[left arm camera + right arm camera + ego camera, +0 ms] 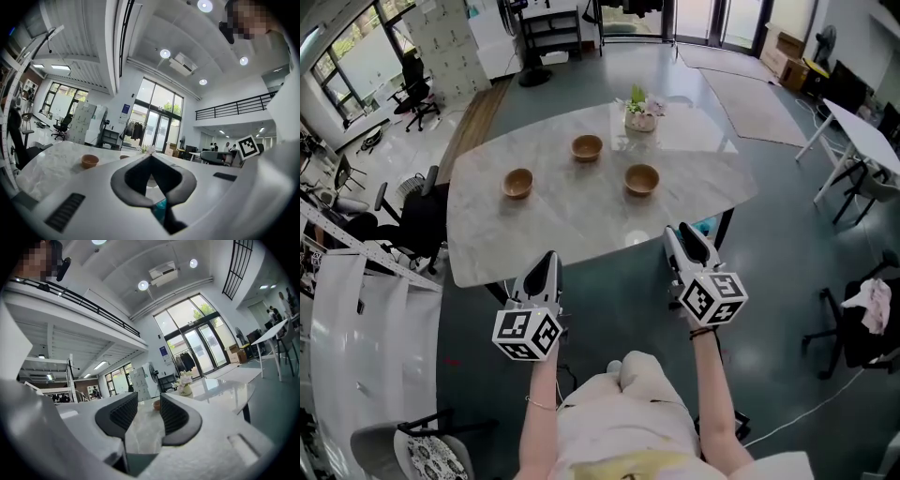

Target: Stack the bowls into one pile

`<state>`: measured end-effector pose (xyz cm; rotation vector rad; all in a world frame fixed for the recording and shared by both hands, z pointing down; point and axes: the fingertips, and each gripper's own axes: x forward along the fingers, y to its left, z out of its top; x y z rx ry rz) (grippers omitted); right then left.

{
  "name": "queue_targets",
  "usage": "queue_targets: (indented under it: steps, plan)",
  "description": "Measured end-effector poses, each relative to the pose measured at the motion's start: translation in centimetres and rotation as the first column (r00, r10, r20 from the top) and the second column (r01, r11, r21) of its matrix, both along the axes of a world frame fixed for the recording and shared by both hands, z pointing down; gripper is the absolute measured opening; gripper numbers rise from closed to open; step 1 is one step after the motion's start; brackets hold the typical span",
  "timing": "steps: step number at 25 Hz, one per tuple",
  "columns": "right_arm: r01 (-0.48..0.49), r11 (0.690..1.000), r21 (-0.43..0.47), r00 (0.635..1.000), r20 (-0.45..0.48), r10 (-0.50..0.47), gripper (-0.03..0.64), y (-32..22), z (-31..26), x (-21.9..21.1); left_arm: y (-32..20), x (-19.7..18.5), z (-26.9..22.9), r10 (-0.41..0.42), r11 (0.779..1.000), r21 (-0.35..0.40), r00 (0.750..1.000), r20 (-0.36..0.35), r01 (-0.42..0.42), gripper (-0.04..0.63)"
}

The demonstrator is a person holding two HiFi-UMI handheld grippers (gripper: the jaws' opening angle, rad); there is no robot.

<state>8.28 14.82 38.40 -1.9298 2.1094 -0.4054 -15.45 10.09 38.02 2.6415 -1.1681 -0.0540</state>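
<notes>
Three brown bowls sit apart on the table [581, 225], unstacked, in a loose triangle. Taking the head view as the dial, the far bowl [587, 148] is at twelve, the left bowl [517, 183] at eight and the right bowl [641, 179] at four. None touches another. A vase [640, 114] of flowers stands near the far bowl, at one o'clock from it.

Both grippers are short of the table's near edge, at six o'clock, well apart from every bowl. The left gripper [548, 260] has its jaws pressed together at the tips and nothing in them. The right gripper [681, 234] has its jaws spread and bare. Through their gap only tabletop shows, with one bowl far beyond.

The tabletop is pale grey-veined marble with rounded corners, glossy enough to mirror the ceiling lights.

Around it runs a dark, shiny floor [769, 281]. A black chair [417, 220] is at nine o'clock, and a white table [867, 141] on thin legs at two. A pale rug [764, 98] lies at one. A chair with a cloth [872, 305] draped over it stands at four. The gripper views show a tall room — glass doors [157, 126] at twelve, a mezzanine railing [239, 108] and round ceiling lamps.
</notes>
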Motion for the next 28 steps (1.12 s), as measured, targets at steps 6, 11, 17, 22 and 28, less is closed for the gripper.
queue_targets:
  steps: [6,11,17,22,28]
  plan:
    - [-0.034,0.999,-0.032,0.999,-0.001,0.034,0.133,-2.4,1.1,1.3,-2.4,1.0,1.0,0.016,1.0,-0.023,1.0,0.005,-0.015,0.0]
    - [-0.032,0.998,-0.051,0.999,0.001,0.032,0.133,-5.5,2.3,2.9,-5.3,2.4,2.3,0.012,0.999,-0.043,1.0,0.014,-0.011,0.0]
    - [-0.021,0.996,-0.09,1.0,0.011,0.022,0.133,-10.6,3.9,5.4,-10.1,5.3,3.3,0.02,0.997,-0.072,1.0,-0.001,-0.02,0.0]
    - [-0.005,0.99,-0.14,0.999,0.035,0.01,0.133,-14.6,5.2,7.8,-13.6,8.6,4.0,0.042,0.993,-0.112,0.999,-0.003,-0.042,0.0]
    - [0.04,0.978,-0.204,0.998,0.057,-0.029,0.132,-19.2,6.6,10.2,-17.6,12.2,5.1,0.055,0.984,-0.172,0.998,0.0,-0.054,0.0]
